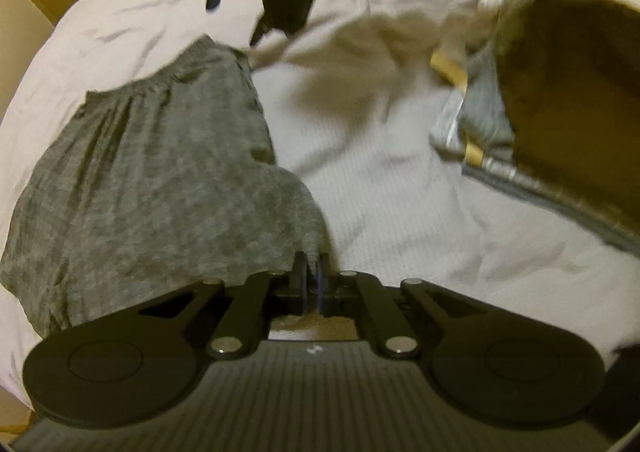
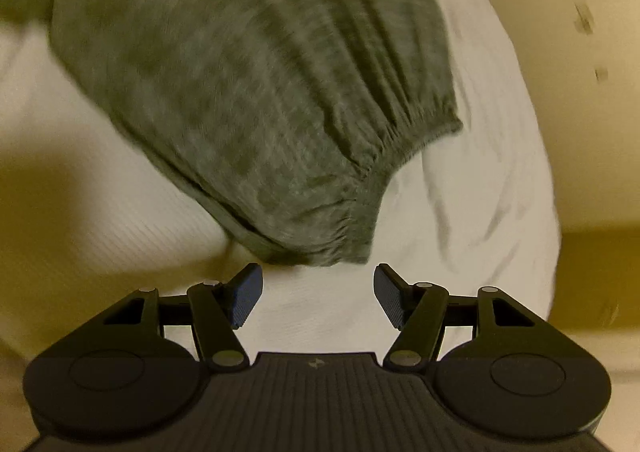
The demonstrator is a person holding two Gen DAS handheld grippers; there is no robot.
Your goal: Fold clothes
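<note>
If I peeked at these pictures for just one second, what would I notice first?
Probably the big grey garment spread on the white bedding, because it fills so much of both views. Next, the left gripper is pinching one corner of it, while the right gripper hangs open just short of its gathered waistband. A blurry pile of other clothes lies further along the bed.

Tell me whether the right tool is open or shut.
Open: the right tool has its blue pads spread wide apart over the white bedsheet, just short of the grey garment.

White ribbed bedspread (image 1: 400,192) under a grey gathered-waist garment (image 1: 160,172) and striped clothes (image 1: 480,112).
</note>
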